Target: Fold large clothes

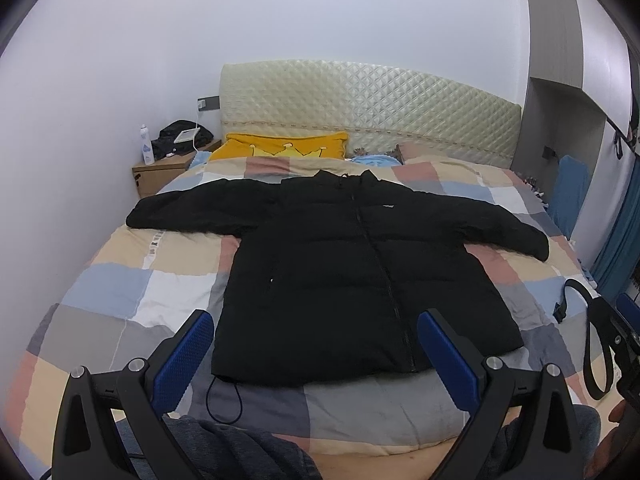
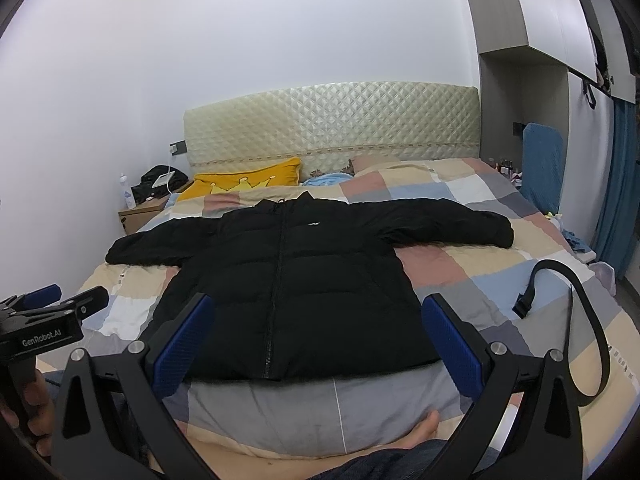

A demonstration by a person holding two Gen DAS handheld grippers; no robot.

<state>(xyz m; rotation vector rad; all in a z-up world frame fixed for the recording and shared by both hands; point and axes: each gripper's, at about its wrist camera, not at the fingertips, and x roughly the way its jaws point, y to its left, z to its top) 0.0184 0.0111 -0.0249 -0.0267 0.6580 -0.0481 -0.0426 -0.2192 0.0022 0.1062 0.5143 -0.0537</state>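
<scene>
We find the black jacket (image 1: 352,276) spread flat mid-frame on the bed (image 1: 120,292), unfolded; left claw (image 1: 316,356) and right claw (image 2: 316,344) gape wide, empty.

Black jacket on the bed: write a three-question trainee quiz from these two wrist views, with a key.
1. True or false: the black jacket lies flat on the checked quilt, sleeves spread, zipped shut.
2. Multiple choice: the yellow pillow lies (A) on the jacket, (B) near the headboard, (C) on the nightstand.
3. Fill in: the left tongs and right tongs are both ____ and hold nothing.

Key: 1 true; 2 B; 3 open.
</scene>
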